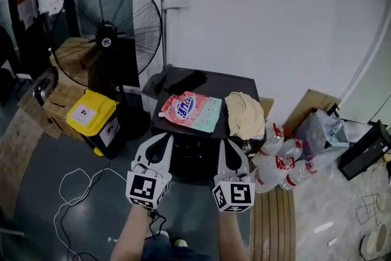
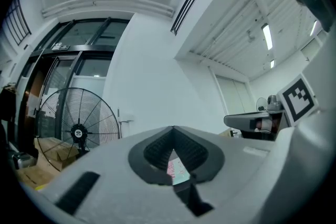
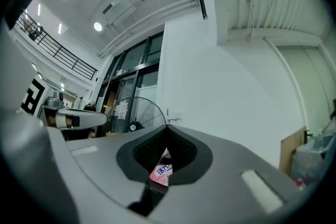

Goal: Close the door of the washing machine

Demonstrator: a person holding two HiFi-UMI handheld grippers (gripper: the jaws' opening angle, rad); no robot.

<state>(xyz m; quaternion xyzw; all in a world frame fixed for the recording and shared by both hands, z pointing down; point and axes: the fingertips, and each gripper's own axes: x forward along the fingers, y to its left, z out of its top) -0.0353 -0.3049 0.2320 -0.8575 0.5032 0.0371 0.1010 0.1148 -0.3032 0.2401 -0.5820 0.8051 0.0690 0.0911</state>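
The black washing machine (image 1: 215, 80) stands against the white wall, seen from above; its door is hidden from this angle. On its top lie a pink and teal detergent pouch (image 1: 191, 110), a beige cloth (image 1: 244, 114) and a dark item (image 1: 186, 81). My left gripper (image 1: 160, 139) and right gripper (image 1: 231, 143) hang side by side in front of the machine, above the floor, both shut and empty. In the left gripper view the left gripper (image 2: 173, 131) points level at the wall, and the right gripper (image 3: 167, 131) does the same in the right gripper view. The pouch (image 3: 160, 173) peeks through its jaws.
A big standing fan (image 1: 107, 33) and cardboard boxes (image 1: 67, 88) are left of the machine, with a yellow-lidded box (image 1: 91, 113) beside it. Plastic bottles (image 1: 281, 162) and a bag lie to the right. A cable (image 1: 73, 192) loops on the floor.
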